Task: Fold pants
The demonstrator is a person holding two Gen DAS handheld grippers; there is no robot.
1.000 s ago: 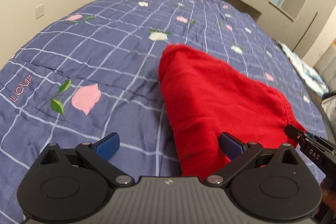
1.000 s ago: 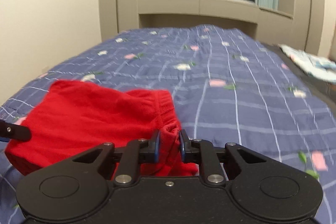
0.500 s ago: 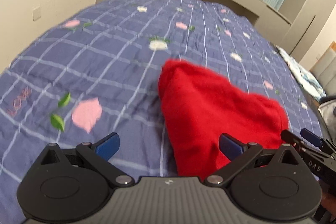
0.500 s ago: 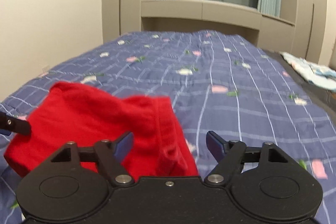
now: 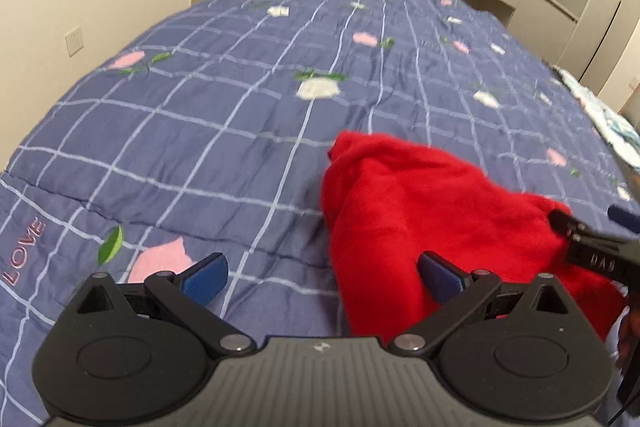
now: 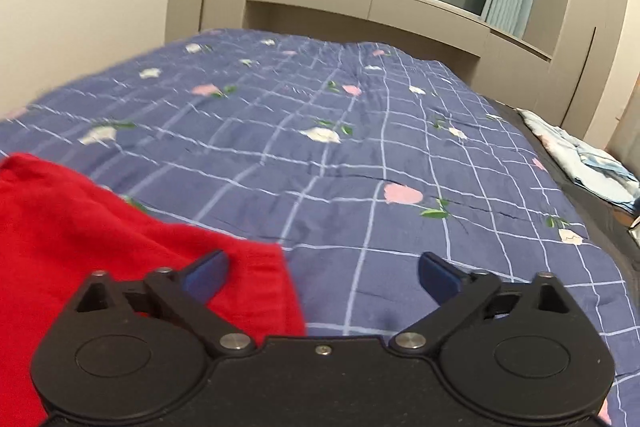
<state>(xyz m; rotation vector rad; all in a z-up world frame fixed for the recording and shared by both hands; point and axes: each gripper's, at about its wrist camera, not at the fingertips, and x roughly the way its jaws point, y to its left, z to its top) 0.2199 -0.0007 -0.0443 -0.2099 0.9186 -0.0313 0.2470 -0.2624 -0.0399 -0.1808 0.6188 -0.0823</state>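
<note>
Red pants (image 5: 432,211) are lying bunched on the bed (image 5: 240,131); left tongs (image 5: 322,273) and right tongs (image 6: 322,273) are hovering over them, both gaping wide and gripping nothing.

The red pants (image 5: 432,211) lie folded into a thick bundle on the near part of the blue checked quilt (image 5: 224,131) (one rounded corner points far), the fabric soft, slightly bunched.

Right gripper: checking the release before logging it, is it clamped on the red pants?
No, the right gripper is wide open, with the red pants lying loose on the quilt.
</note>
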